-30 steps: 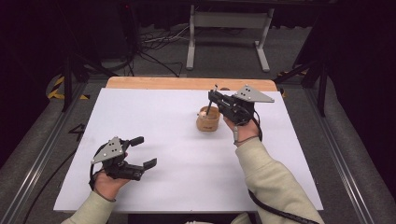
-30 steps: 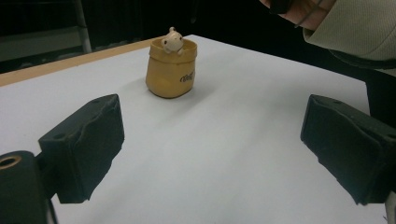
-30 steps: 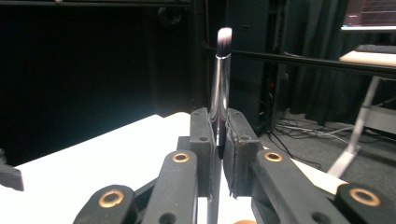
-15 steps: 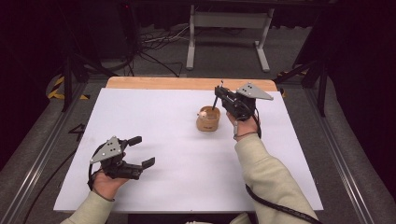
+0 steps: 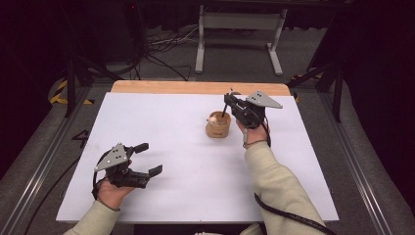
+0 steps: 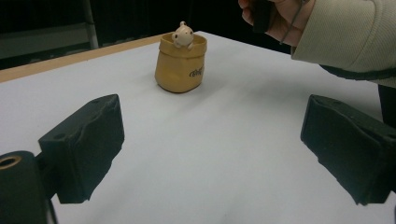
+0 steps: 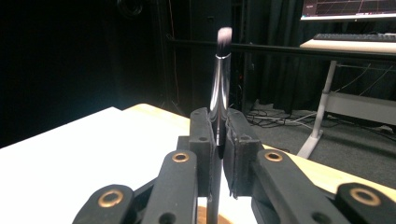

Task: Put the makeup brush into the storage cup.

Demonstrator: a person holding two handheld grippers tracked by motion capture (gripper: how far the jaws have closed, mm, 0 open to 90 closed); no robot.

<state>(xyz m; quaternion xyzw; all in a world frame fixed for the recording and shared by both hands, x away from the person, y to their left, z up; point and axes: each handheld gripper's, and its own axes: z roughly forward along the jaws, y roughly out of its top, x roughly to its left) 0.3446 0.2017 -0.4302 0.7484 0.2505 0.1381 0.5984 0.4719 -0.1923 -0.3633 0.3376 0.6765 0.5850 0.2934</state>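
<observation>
We see the right gripper [image 5: 229, 104] above the far middle of the white table [image 5: 186, 147], its jaws closed tight on a thin brush [image 7: 219, 88]. The long axis of the brush stands almost upright: the bristle end points up, and the handle goes down into the small tan pot [image 5: 218, 126] with a little figure on its rim. The left gripper [image 5: 148, 159] rests near the front left of the table, well apart from the pot, its jaws wide and holding nothing.

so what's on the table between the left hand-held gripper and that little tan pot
Nothing: in the left gripper view, bare white table runs from the open left hand-held gripper to the tan pot. The high view agrees.
</observation>
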